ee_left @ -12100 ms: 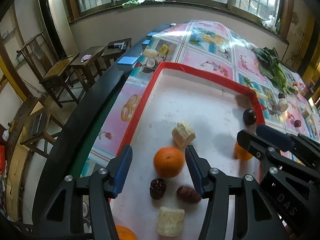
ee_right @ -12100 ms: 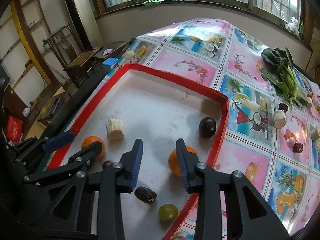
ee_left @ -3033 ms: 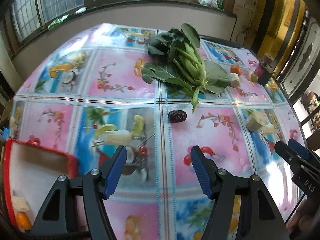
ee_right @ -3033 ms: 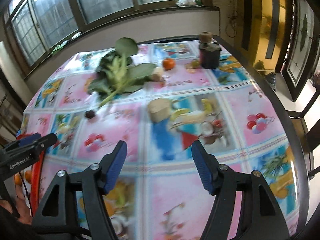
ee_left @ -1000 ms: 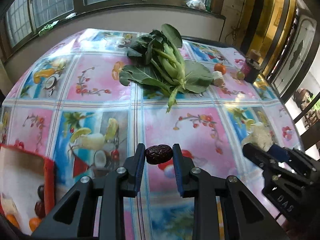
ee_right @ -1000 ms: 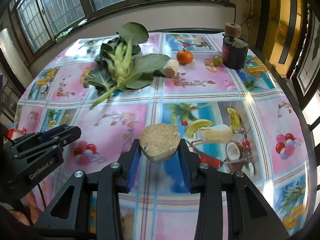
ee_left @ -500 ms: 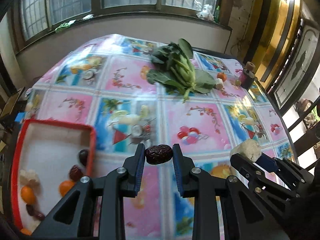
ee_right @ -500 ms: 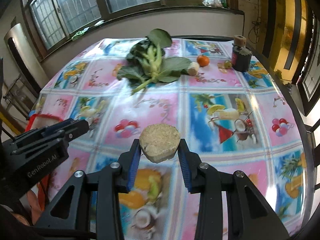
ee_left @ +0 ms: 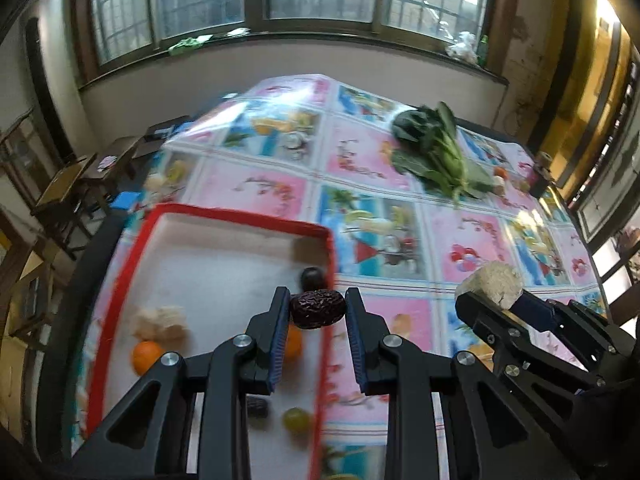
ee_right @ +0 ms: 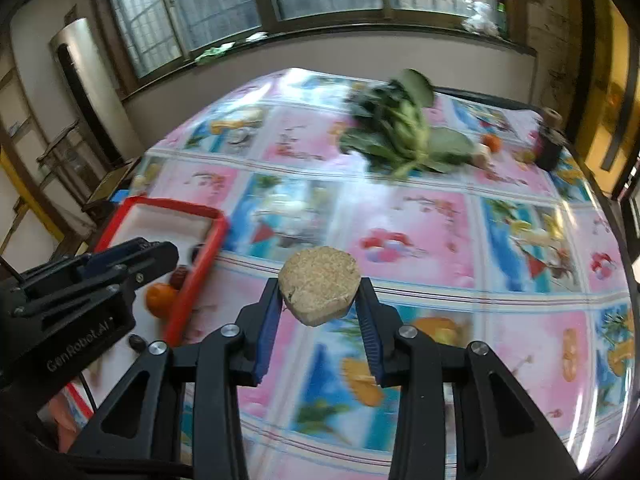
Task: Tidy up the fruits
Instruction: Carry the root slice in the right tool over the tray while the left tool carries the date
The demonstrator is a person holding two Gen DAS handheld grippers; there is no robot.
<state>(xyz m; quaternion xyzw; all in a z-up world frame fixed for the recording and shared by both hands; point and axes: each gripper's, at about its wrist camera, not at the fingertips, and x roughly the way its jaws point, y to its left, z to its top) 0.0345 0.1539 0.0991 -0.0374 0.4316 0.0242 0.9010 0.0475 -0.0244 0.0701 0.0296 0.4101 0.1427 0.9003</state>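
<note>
My left gripper is shut on a wrinkled dark red date, held in the air over the right rim of the red tray. The tray's white floor carries oranges, a pale cut chunk, a dark round fruit, another date and a green grape. My right gripper is shut on a pale beige cut chunk, above the patterned tablecloth to the right of the tray. In the left wrist view the right gripper shows with its chunk.
Leafy greens lie at the far side of the table, with a small orange, a pale chunk and a dark jar to their right. Wooden chairs stand past the table's left edge. Windows run along the back wall.
Both grippers have swung left with their loads. The tray has slid from the far left to under the left gripper, and the greens have receded to the upper right.
</note>
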